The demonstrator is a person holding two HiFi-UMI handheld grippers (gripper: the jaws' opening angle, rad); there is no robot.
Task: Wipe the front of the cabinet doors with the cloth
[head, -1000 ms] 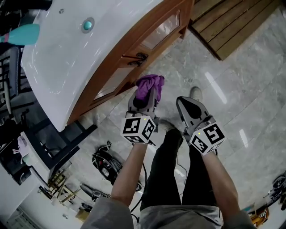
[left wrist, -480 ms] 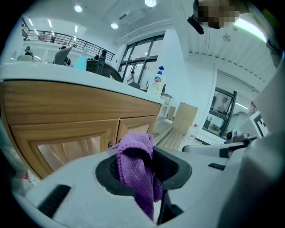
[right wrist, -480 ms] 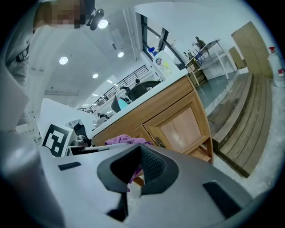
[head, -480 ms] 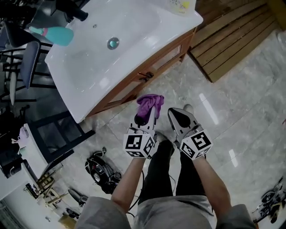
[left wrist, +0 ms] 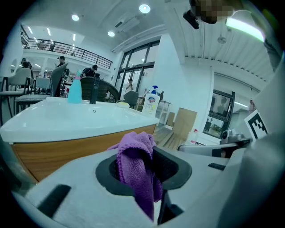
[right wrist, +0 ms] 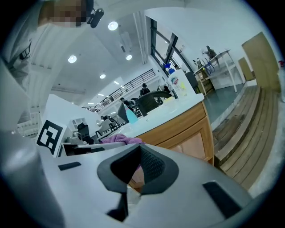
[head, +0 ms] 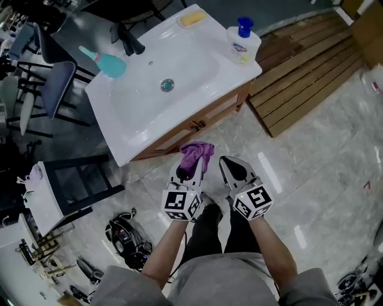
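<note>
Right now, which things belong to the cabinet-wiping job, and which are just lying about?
Job: purple cloth, left hand-held gripper clamping it, wooden cabinet doors.
Lying about: soap dispenser, teal bottle, yellow bar, wooden decking.

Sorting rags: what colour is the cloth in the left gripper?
Purple; the cloth shows best in the left gripper view.

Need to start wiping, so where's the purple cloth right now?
In the head view the cloth sits low centre, clamped in the left hand-held gripper, just in front of the wooden cabinet.
</note>
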